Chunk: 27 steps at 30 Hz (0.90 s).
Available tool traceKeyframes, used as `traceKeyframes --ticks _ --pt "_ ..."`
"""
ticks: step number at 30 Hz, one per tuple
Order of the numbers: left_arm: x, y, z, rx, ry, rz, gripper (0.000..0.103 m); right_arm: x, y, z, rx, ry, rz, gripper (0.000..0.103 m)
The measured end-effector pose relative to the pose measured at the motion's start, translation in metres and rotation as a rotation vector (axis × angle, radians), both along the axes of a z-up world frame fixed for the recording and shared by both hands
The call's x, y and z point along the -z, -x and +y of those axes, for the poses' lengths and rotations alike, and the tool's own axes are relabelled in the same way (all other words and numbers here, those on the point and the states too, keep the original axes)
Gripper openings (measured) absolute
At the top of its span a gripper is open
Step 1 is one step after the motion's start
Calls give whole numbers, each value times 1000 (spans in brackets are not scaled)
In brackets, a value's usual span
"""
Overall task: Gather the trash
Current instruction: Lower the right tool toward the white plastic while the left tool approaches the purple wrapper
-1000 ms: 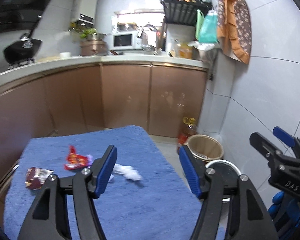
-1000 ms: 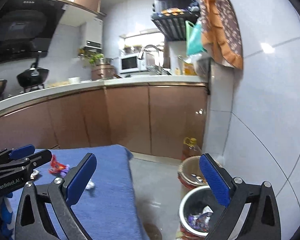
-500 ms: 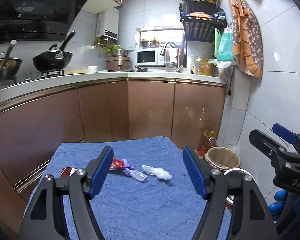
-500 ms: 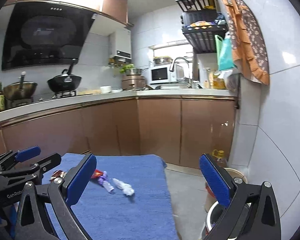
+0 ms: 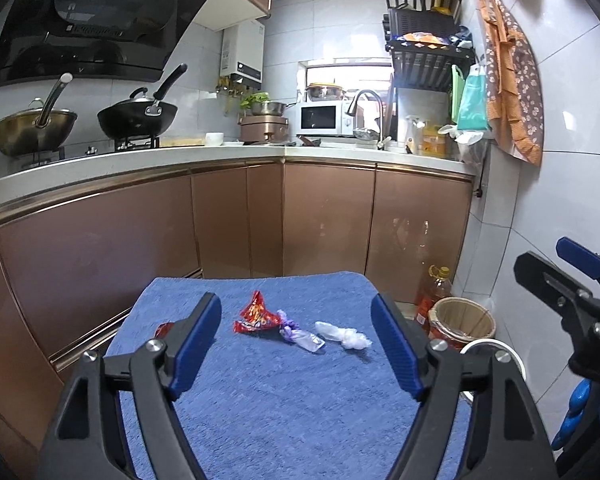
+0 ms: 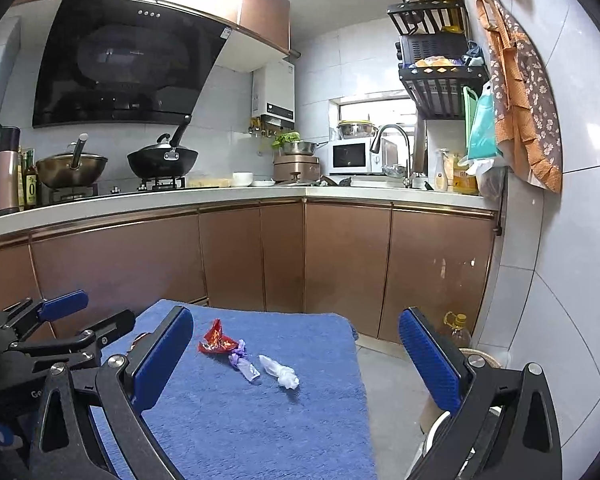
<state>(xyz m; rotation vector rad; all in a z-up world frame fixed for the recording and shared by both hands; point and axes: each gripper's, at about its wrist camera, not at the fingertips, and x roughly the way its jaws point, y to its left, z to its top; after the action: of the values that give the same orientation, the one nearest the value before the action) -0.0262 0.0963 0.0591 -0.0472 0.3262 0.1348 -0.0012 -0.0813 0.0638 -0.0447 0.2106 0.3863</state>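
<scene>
Trash: red wrapper (image 5: 256, 315), purple wrapper (image 5: 300, 334), white wad (image 5: 346, 335) in row at 12 o'clock of left gripper (image 5: 296, 346); wad's long axis 10-to-4; left fingers (image 5: 196, 344) just opening, empty; right gripper (image 6: 296, 364) released, wad toward its 11.

A black wok (image 5: 138, 118) and a brass-coloured pan (image 5: 34, 130) sit on the stove; a microwave (image 5: 320, 119) stands at the counter's far corner, possibly beside the sink.

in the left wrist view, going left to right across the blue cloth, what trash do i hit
red wrapper → purple-and-clear wrapper → crumpled white plastic. A fourth reddish piece shows partly behind the left finger, so I leave it out.
</scene>
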Motion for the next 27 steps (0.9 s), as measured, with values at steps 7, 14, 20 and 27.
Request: traceKeyframes --ticks 7,14,20,27 --pt "29 -16 34 -23 54 74 76 24 -27 4 -16 10 97 103" --pt "75 -36 79 -58 102 183 76 59 -63 17 -63 42 217 103" --pt "109 -62 101 -46 165 284 76 88 -104 35 -140 72 319 100" --pt "139 -120 98 39 255 392 76 128 -163 49 -228 94 451 73"
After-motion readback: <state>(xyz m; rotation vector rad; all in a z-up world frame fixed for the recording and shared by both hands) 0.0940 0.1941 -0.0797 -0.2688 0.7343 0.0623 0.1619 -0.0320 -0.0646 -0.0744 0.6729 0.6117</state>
